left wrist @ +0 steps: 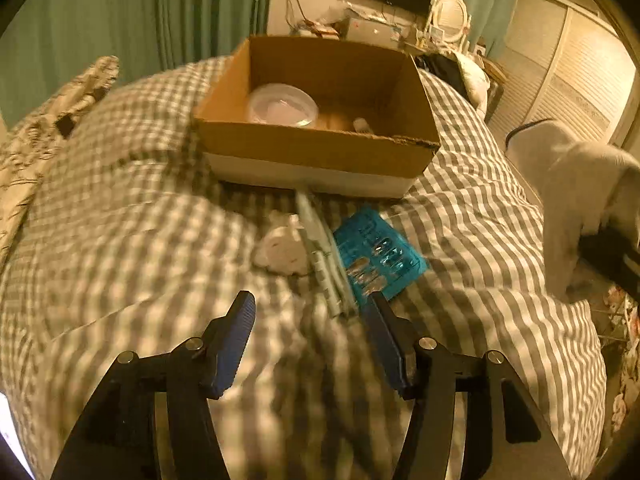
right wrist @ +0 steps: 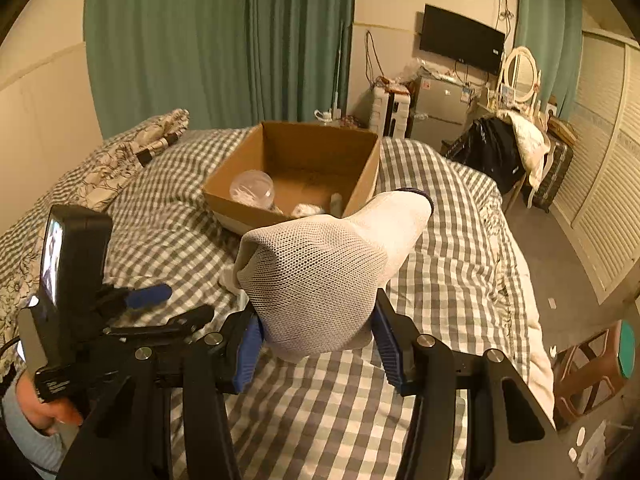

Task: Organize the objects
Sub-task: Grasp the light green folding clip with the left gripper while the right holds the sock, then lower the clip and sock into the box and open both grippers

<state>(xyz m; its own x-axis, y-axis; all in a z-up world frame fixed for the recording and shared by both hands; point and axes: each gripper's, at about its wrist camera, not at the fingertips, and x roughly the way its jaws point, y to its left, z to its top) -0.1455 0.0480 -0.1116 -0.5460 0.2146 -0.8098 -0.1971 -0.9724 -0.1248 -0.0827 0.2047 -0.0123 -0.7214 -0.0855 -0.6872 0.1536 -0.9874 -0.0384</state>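
An open cardboard box (left wrist: 320,148) sits on the checked bed and holds a clear round container (left wrist: 283,105) and small items; it also shows in the right wrist view (right wrist: 304,168). In front of it lie a white fluffy item (left wrist: 280,252), a long slim packet (left wrist: 324,256) and a blue packet (left wrist: 380,256). My left gripper (left wrist: 310,304) is open and empty just short of them; it also shows in the right wrist view (right wrist: 160,300). My right gripper (right wrist: 316,320) is shut on a white mesh sock (right wrist: 320,264), held above the bed, also seen in the left wrist view (left wrist: 576,184).
The checked duvet (left wrist: 140,220) covers the bed, with a patterned pillow (right wrist: 132,152) at far left. Green curtains, a TV (right wrist: 460,40), a fridge, a chair with clothes (right wrist: 504,152) and slatted wardrobe doors stand beyond. A stool (right wrist: 592,364) is on the floor at right.
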